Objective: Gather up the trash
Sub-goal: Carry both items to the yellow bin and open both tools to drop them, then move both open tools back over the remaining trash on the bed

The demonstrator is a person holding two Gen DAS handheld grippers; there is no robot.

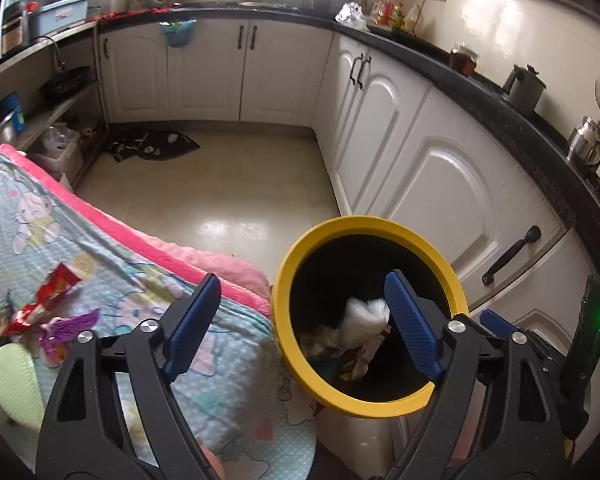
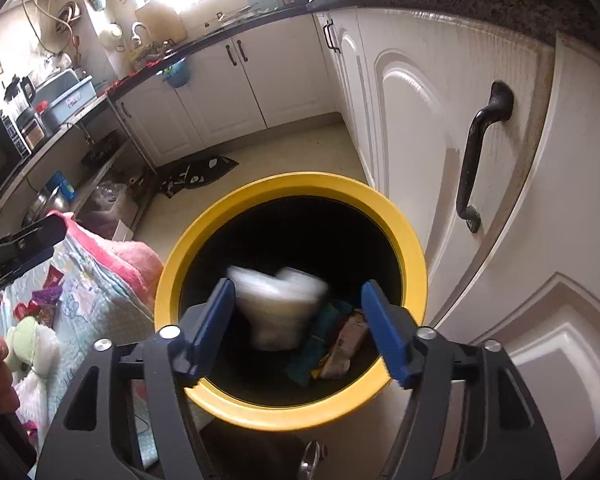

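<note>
A yellow-rimmed bin (image 1: 300, 256) (image 2: 228, 216) stands beside the bed, with wrappers inside. A blurred white plastic piece (image 2: 278, 308) (image 1: 364, 320) is in mid-air inside the bin mouth, free of both grippers. My right gripper (image 2: 298, 328) is open and empty right above the bin. My left gripper (image 1: 300, 320) is open and empty, straddling the bed edge and the bin's left rim. Red and purple wrappers (image 1: 48, 308) (image 2: 46, 296) lie on the bedspread.
The blue patterned bedspread (image 1: 100, 264) with a pink edge is to the left, with a green soft toy (image 1: 10, 384) (image 2: 32, 336) on it. White cabinets (image 1: 440, 184) (image 2: 440, 128) close off the right. A dark mat (image 1: 152, 146) lies on the tiled floor.
</note>
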